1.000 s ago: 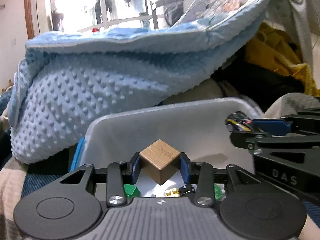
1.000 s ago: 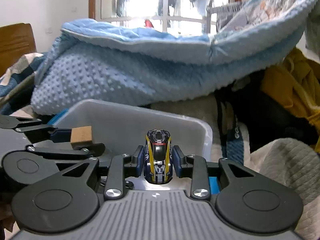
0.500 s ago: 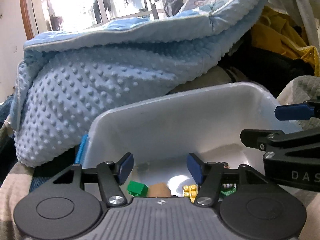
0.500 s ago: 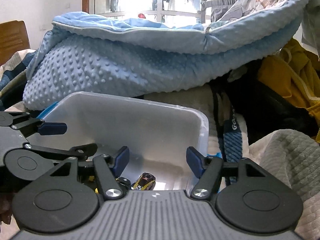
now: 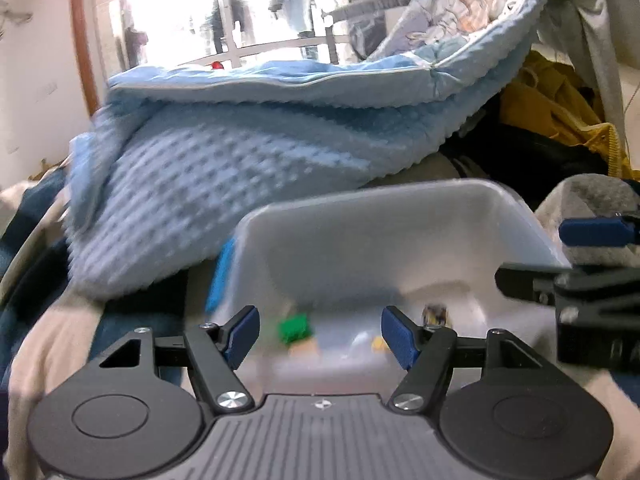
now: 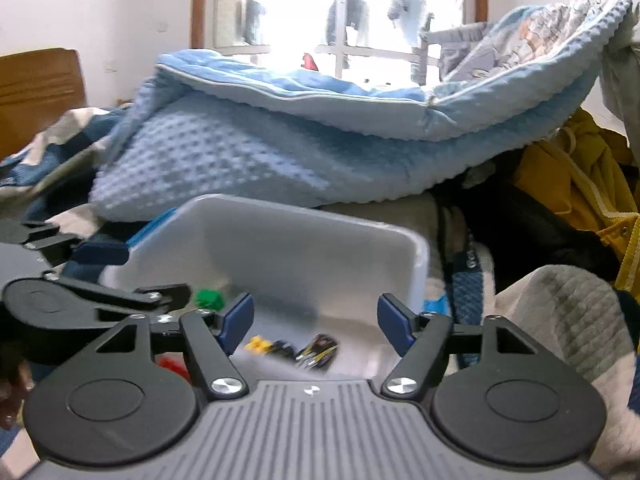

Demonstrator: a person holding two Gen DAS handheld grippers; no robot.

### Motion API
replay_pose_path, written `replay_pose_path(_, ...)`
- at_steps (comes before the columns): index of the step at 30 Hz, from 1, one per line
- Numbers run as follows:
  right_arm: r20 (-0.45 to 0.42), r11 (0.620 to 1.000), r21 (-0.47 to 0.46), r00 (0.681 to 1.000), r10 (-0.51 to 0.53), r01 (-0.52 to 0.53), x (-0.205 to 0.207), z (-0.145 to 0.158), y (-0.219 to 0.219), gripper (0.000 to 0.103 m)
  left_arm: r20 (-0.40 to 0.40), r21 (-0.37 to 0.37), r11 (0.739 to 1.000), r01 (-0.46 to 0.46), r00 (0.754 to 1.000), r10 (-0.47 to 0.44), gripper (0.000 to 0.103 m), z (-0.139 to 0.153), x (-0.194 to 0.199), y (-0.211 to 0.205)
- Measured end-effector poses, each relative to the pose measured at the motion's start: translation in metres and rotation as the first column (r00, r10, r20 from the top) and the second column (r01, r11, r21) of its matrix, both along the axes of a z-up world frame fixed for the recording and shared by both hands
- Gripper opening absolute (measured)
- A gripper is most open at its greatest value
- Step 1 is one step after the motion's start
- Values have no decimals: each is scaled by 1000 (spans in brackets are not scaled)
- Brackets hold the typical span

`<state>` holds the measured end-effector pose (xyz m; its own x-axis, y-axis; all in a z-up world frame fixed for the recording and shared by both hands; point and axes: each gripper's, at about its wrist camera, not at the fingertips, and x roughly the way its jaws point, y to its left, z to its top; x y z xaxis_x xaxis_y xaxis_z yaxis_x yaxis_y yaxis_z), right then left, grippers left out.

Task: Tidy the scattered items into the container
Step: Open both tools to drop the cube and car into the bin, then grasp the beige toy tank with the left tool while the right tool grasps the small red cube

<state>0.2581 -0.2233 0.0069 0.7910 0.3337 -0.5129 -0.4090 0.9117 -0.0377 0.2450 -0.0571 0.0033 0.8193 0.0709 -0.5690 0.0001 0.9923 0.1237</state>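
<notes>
Right wrist: right gripper (image 6: 316, 322) jaws spread, empty, above container (image 6: 418, 264) rim; left gripper (image 5: 320, 334) same.

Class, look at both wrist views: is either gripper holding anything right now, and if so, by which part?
Nothing is held. The left gripper and right gripper both stand open and empty above the grey bin; the toy car lies inside it.
</notes>
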Motion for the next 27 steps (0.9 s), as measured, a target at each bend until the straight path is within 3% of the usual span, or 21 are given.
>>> replay_pose_path(3, 8, 999, -2, 999, 51, -51, -24, -8, 7, 82, -14, -35, 998, -51, 999, 51, 76, -13, -47, 29)
replay_pose_path(6, 4, 994, 9, 994, 108, -108, -44, -22, 16, 83, -83, -60, 991, -123, 990, 118, 76, -41, -92, 60)
replay_pose_path(13, -106, 979, 18, 973, 203, -202, -72, -68, 47, 83, -206, -47, 968, -247, 951, 232, 76, -94, -163, 101)
replay_pose_path(18, -133, 971, 21, 962, 239, -238, -90, -86, 60, 82, -223, -109, 947, -303, 936, 274, 76, -105, -171, 119)
replay_pose_path(22, -135, 964, 17, 955, 264, -264, -98, -93, 67, 82, -194, -108, 934, -340, 929, 315, 75, -107, -156, 126)
replay_pose_path(27, -100, 938, 6, 933, 345, -346, -99, -96, 90, 81, -225, -95, 931, -352, 919, 324, 69, -121, -130, 129)
